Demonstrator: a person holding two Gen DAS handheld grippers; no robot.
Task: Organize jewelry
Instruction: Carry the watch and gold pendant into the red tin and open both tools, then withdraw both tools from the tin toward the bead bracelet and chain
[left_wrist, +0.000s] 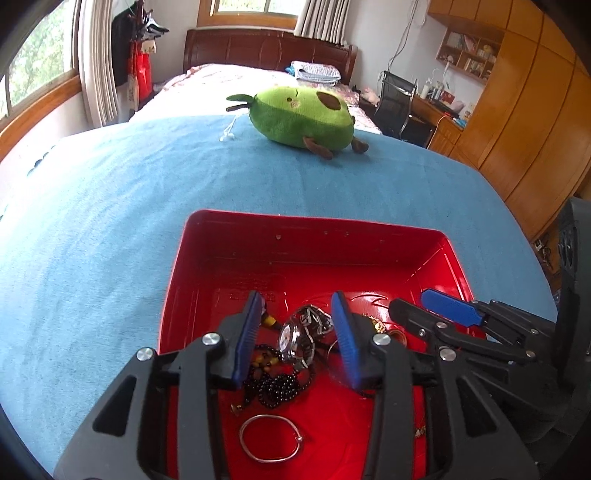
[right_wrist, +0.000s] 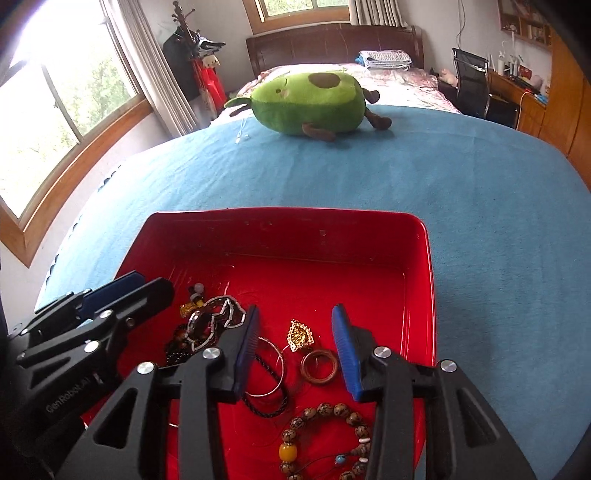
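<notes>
A red tray (left_wrist: 295, 229) (right_wrist: 424, 280) lies on the blue blanket and holds the jewelry. My left gripper (left_wrist: 299, 314) is open above a silver watch (left_wrist: 295, 338), black beads (left_wrist: 275, 387) and a silver bangle (left_wrist: 271, 437). My right gripper (right_wrist: 293, 325) is open above a gold pendant (right_wrist: 300, 336), a brown wooden ring (right_wrist: 319, 366), a thin bangle (right_wrist: 273, 369) and a brown bead bracelet (right_wrist: 325, 435). Each gripper shows in the other's view, the right one (left_wrist: 439, 306) and the left one (right_wrist: 147, 291), both over the tray.
A green avocado plush (left_wrist: 301, 118) (right_wrist: 308, 103) lies further back on the blue blanket (left_wrist: 110, 221). A small white object (left_wrist: 228, 133) lies left of it. A window is on the left, a wooden wardrobe and desk with chair on the right.
</notes>
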